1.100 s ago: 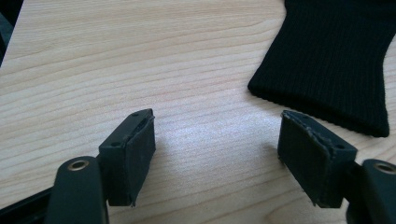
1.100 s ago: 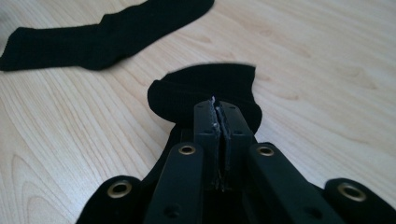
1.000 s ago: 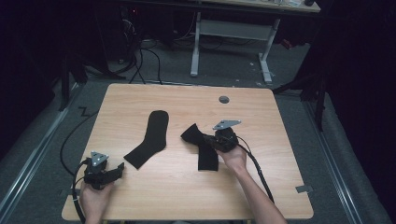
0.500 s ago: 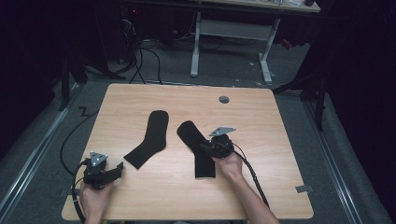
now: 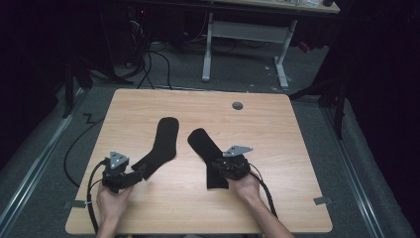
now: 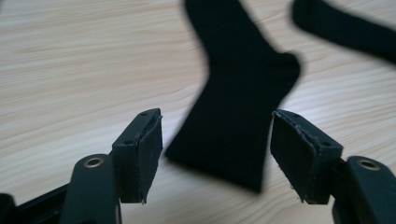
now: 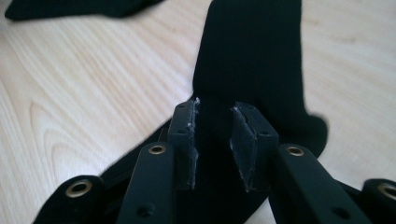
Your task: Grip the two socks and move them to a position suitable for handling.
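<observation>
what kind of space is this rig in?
Probably a lab or workshop, not a home: a bare wooden table on grey carpet, loose cables on the floor behind it, and the white legs of an adjustable desk beyond. Surroundings are dark. Two black socks are the only work items.

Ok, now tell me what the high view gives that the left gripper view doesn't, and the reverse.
High view adds: the whole table, both hands, the right claw at the right sock, and a grommet. Left gripper view adds: the left claw pads close up, wide apart, framing the left sock at its near end. Shared: both black socks lying flat on the wood.
</observation>
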`<state>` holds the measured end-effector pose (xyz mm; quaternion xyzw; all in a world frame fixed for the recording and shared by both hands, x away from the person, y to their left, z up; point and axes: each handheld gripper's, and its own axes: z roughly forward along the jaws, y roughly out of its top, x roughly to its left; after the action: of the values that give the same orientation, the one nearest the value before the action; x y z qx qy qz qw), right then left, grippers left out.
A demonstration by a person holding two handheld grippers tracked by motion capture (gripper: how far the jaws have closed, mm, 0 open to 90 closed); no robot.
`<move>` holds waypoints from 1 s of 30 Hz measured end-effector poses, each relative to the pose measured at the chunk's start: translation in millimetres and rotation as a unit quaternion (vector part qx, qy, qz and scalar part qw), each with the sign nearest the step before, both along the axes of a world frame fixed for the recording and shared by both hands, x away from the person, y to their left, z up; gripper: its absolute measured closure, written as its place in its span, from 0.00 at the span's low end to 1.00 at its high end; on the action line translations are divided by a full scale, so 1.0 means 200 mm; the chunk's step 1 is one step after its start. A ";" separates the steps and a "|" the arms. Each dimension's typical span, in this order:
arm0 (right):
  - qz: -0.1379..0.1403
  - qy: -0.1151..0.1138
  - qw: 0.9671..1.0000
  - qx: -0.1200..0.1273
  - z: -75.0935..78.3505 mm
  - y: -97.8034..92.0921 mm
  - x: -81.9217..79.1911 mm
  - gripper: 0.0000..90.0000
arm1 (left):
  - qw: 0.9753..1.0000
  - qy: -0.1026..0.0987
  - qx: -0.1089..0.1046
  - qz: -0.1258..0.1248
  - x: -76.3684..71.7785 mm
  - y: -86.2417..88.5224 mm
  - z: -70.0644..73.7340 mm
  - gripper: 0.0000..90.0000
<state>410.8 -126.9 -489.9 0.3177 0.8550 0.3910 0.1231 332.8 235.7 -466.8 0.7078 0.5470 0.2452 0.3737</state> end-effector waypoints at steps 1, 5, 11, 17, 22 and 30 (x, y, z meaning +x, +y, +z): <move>0.002 0.003 1.000 -0.005 -0.02 -0.01 -0.02 0.77 | 1.000 -0.008 -0.010 -0.022 0.05 -0.08 0.02 0.40; 0.004 0.005 1.000 -0.005 -0.04 -0.02 -0.05 0.77 | 0.998 0.003 -0.006 -0.064 0.19 -0.26 0.04 0.43; 0.013 0.004 1.000 -0.009 -0.06 -0.02 -0.09 0.79 | 0.996 0.020 -0.002 -0.088 0.34 -0.44 0.01 0.53; 0.021 -0.002 1.000 -0.015 -0.06 -0.02 -0.12 0.81 | 0.995 0.024 0.014 -0.099 0.43 -0.57 -0.01 0.55; 0.034 -0.012 0.999 -0.032 -0.06 -0.02 -0.15 0.81 | 0.991 0.046 0.047 -0.120 0.54 -0.71 -0.06 0.56; 0.049 -0.011 0.998 -0.025 -0.07 -0.04 -0.18 0.81 | 0.991 0.065 0.053 -0.101 0.61 -0.78 -0.14 0.55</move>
<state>375.5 -134.7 -503.5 0.2677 0.8775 0.3789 0.1214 455.5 79.7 -495.1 0.7925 0.4821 0.1886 0.3224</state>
